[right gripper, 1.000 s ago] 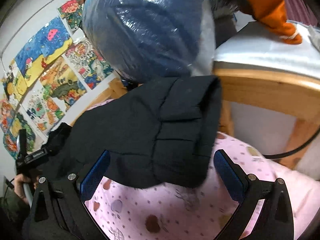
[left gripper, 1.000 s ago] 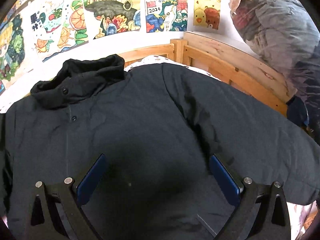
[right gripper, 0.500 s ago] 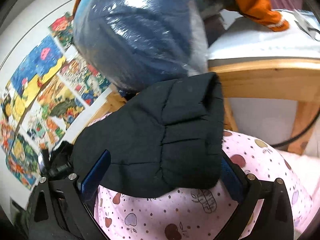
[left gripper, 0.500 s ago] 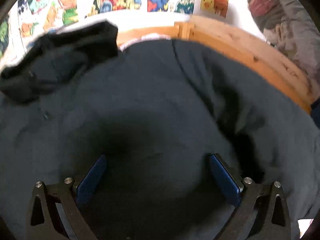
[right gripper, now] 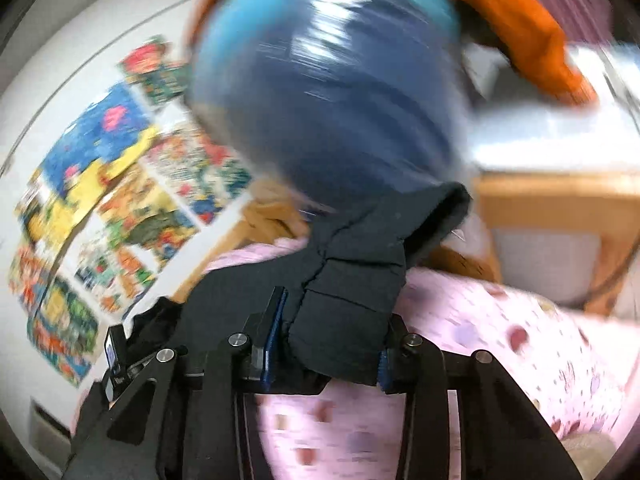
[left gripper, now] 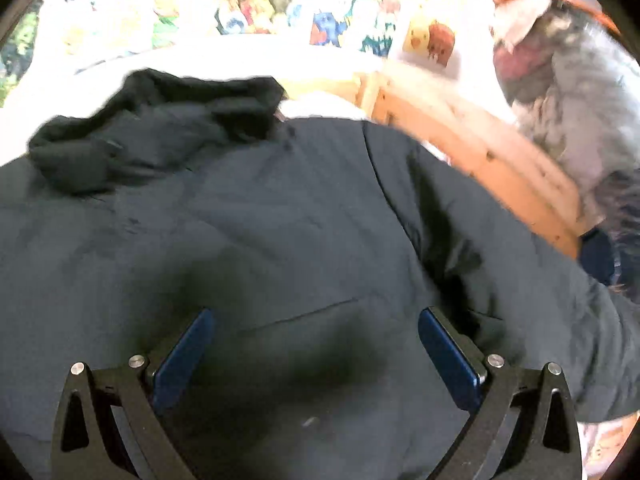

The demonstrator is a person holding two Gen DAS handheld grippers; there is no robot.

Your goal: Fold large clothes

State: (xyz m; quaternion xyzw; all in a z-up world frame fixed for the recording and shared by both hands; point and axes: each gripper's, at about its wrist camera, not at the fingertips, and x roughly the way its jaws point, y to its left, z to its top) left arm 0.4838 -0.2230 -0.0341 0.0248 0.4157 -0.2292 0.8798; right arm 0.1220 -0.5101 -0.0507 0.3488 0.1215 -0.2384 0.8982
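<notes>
The right gripper (right gripper: 326,344) has just closed its jaws, now clenched on the dark jacket's sleeve cuff (right gripper: 352,304) lifted off the pink sheet (right gripper: 500,332), while the left gripper (left gripper: 314,344) hangs released over the jacket (left gripper: 280,220), collar at eleven o'clock.

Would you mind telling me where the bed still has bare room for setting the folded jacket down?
Bare pink sheet lies right of the sleeve cuff pinched in the right hand-held gripper, bordered behind by the wooden bed frame. The jacket crowds everything under the open left hand-held gripper.
</notes>
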